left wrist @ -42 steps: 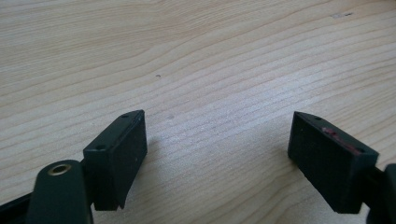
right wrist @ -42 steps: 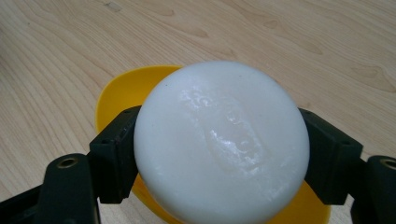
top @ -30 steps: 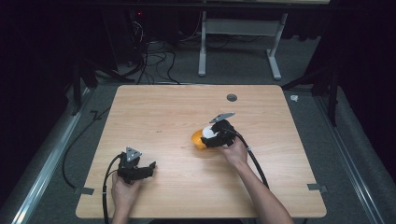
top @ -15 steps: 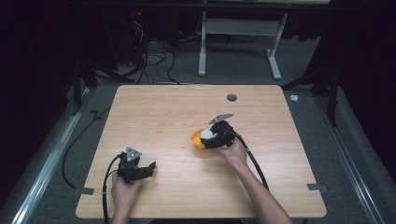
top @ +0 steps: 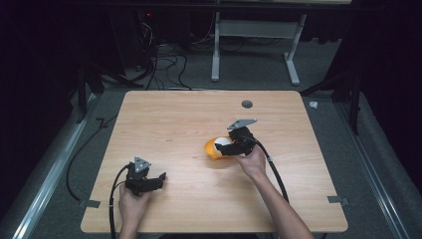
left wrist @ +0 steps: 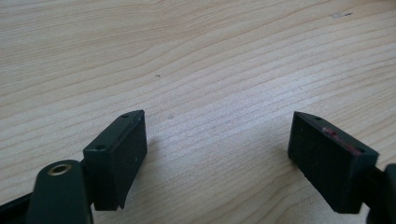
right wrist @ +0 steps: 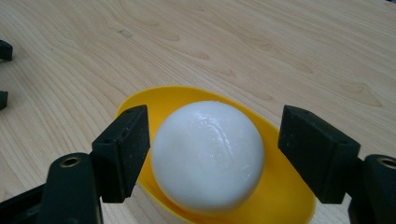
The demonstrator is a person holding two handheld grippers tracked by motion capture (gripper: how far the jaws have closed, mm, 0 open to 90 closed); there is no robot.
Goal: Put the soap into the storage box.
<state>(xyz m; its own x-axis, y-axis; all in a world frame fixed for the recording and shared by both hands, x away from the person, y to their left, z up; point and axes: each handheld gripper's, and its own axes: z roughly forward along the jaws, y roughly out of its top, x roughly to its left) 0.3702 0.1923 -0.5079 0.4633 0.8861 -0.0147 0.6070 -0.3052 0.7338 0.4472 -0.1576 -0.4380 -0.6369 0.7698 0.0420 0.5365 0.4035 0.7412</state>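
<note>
The white ball (right wrist: 208, 154) sat in a shallow yellow dish (right wrist: 280, 196) near the middle of the tabletop (top: 174, 119), and the right gripper (right wrist: 212, 149) was right on it: in the right gripper view its jaws stood wide, one to each side of the ball, the left-hand jaw just beside or perhaps touching it, the other a clear gap away. The ball lay straight ahead between them, so, by my reckoning, a squeeze was all that hand needed, though the dish rim under the jaws might have got in the way. From the high view the right gripper (top: 238, 142) covered the dish's near edge. The left gripper (top: 149, 181) rested well apart at the near left corner, jaws spread over bare wood, holding nothing.
</note>
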